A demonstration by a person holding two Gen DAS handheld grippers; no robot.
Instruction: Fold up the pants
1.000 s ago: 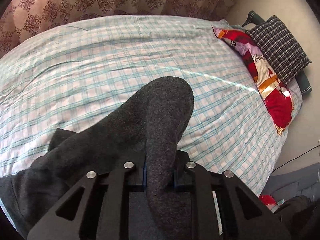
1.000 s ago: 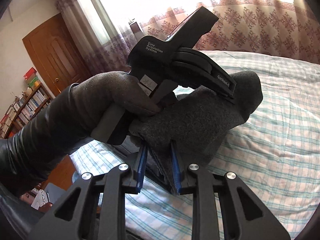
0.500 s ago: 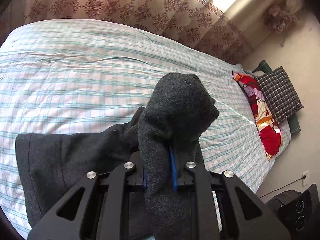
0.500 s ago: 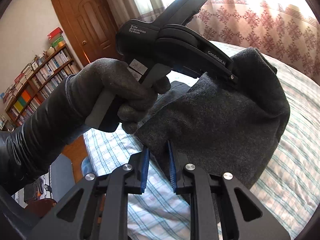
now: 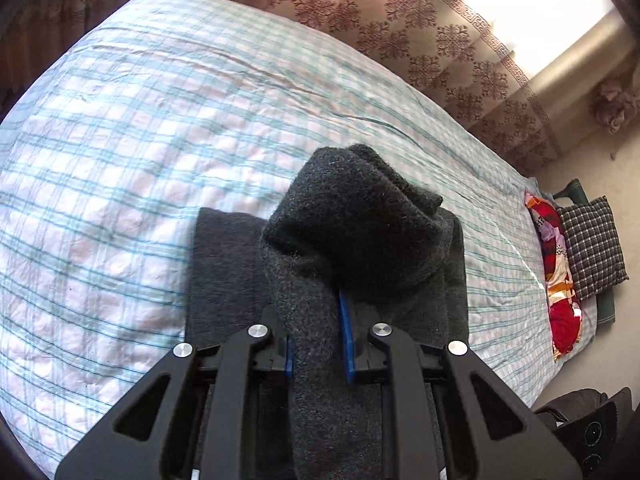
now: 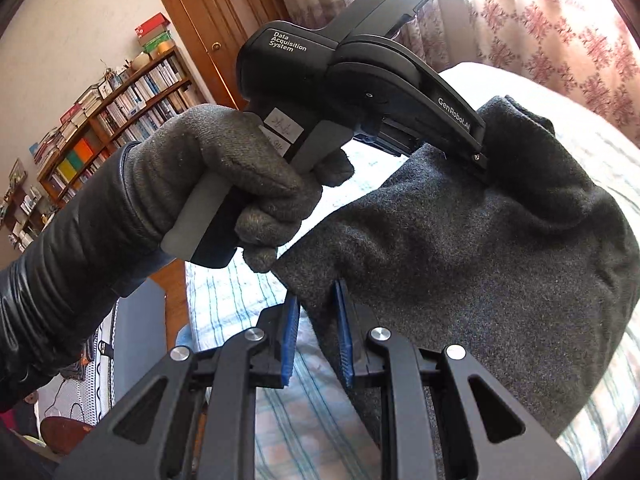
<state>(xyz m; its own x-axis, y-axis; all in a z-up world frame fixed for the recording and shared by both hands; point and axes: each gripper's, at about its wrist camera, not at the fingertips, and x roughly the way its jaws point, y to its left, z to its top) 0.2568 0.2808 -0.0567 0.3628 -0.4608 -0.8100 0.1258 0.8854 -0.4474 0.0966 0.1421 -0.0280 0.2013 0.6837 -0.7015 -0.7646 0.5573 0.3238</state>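
1. The pants (image 5: 360, 232) are thick dark grey cloth, felt-like, matt and fuzzy.
2. The left tool (image 5: 318, 340) is matt black plastic with shiny round metal screw heads; its pads (image 5: 347, 332) are blue and ribbed, seemingly rubber.
3. The right tool (image 6: 316, 344) looks the same: matt black plastic, bright metal screws, blue ribbed pads (image 6: 289, 340).
4. The glove (image 6: 224, 184) is grey knitted cloth, slightly pilled; the sleeve (image 6: 68, 248) is black and glossy, leather-like.
5. The bed (image 5: 160, 128) wears a thin, creased checked cotton-like sheet, matt.
6. The door (image 6: 224, 8) is brown varnished wood with a mild sheen.
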